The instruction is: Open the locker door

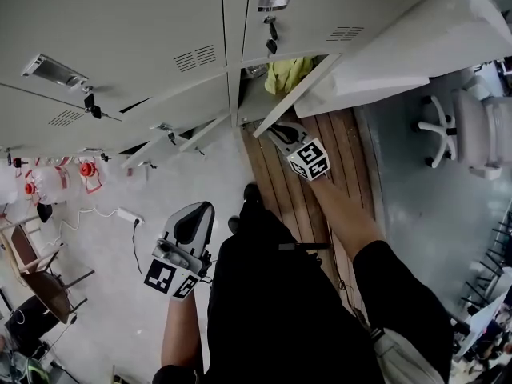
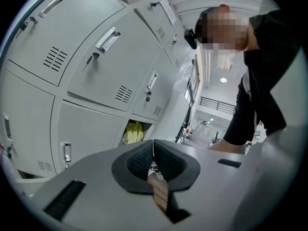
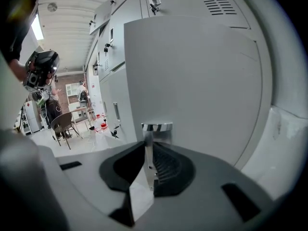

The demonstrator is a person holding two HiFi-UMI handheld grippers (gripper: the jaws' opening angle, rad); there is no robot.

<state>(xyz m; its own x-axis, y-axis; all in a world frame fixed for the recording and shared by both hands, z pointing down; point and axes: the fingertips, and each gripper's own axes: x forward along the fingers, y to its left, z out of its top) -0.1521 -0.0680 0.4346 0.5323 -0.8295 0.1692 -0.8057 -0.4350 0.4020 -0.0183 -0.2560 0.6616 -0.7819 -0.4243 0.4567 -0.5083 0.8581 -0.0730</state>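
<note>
The grey locker door (image 1: 384, 46) stands swung open from a bank of lockers, and a yellow thing (image 1: 288, 74) shows inside the compartment. My right gripper (image 1: 280, 134) is at the door's free edge. In the right gripper view the door (image 3: 192, 81) fills the frame, and my right gripper (image 3: 148, 158) is shut on the thin metal strip under the chrome handle (image 3: 156, 127). My left gripper (image 1: 192, 222) hangs low, away from the lockers. Its pads meet with nothing between them (image 2: 153, 153). The yellow thing (image 2: 134, 131) also appears in the left gripper view.
Shut lockers (image 1: 120, 38) with keys in their locks stand to the left. A white office chair (image 1: 472, 126) is at the right beside the open door. A brown chair (image 1: 40, 270), red-and-white bottles (image 1: 56, 182) and a power strip (image 1: 128, 214) lie on the floor at left. Wooden planking (image 1: 304, 190) runs under the door.
</note>
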